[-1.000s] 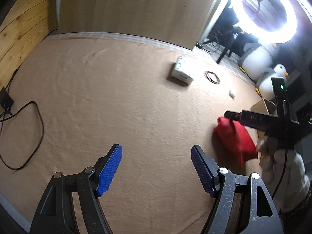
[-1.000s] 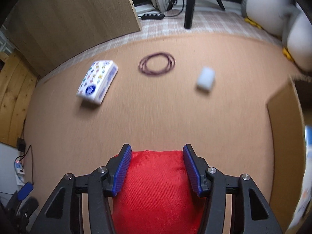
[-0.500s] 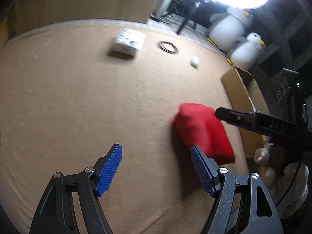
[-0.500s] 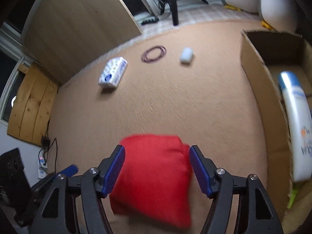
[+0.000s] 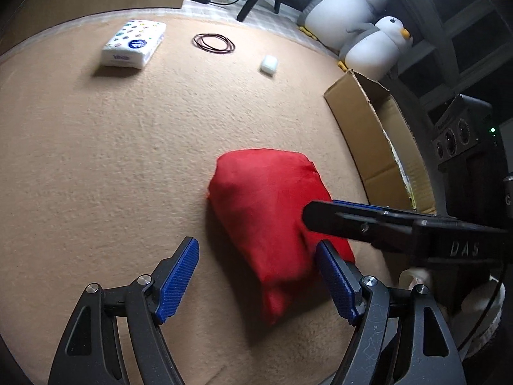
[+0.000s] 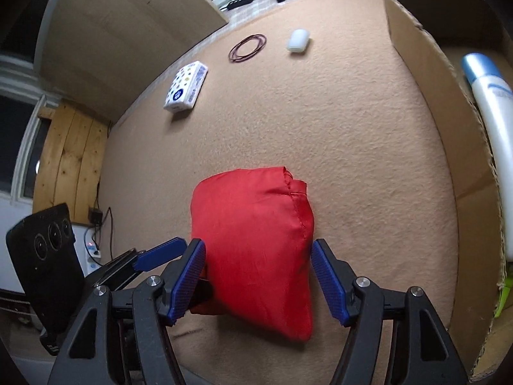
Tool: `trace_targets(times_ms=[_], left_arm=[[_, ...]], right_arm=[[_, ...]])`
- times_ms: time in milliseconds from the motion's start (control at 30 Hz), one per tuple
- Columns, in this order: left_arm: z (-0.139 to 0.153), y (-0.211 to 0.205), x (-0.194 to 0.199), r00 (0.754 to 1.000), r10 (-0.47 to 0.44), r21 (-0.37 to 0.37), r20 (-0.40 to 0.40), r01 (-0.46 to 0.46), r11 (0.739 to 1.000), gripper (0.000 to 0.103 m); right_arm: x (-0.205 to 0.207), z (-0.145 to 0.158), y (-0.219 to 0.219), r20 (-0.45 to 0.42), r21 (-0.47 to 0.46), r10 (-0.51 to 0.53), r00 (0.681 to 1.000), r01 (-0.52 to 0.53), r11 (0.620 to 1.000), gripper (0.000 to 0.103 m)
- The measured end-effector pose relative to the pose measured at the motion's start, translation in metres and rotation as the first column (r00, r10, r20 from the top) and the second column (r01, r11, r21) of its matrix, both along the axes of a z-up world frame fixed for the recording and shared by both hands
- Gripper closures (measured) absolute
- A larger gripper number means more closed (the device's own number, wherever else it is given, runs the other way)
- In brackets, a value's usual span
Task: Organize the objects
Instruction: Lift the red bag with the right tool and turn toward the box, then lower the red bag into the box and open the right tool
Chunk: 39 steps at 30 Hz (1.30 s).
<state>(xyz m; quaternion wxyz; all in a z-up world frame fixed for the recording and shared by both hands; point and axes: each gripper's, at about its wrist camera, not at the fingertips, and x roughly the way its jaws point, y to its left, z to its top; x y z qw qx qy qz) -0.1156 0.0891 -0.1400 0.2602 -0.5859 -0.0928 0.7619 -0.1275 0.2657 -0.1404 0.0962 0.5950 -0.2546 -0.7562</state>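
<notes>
Bottle (image 6: 490, 122) in box (image 6: 426, 102): lower end cut off by right edge. Pouch (image 5: 272, 224) near right corner hidden behind right gripper (image 5: 323, 216). Tissue pack (image 5: 134, 43) print illegible.

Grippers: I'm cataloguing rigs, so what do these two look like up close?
Both the left gripper and the right gripper have matte black frames with silver pivot bolts and ribbed blue pads on the fingers. The right one's side reads "DAS".

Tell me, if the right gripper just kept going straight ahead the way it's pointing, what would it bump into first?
Most likely the red pouch: it already sits between the open fingers of the right gripper, directly ahead. Beyond it lies bare carpet, though the exact depth is hard to judge here.
</notes>
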Motion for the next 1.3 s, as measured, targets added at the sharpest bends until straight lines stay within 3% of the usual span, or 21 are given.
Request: trace_targets(times_ms=[500,933,1300], left_arm=[[-0.005,0.015,0.003,0.999,-0.042,0.038,0.034,0.041,0.998,0.04],[0.034,0.046,0.001,0.995,-0.067,0.023,-0.068,0.069,0.997,0.044],[0.082,0.113,-0.01,0.975,-0.131,0.056,-0.179,0.143,0.988,0.045]], right_arm=[[0.003,0.003,-0.013,0.004,0.077,0.07,0.998,-0.07,0.995,0.038],[0.012,0.035,0.006,-0.075,0.073,0.017,0.997,-0.011,0.997,0.038],[0.019,0.088,0.06,-0.197,0.124,-0.064,0.978,0.09,0.988,0.038]])
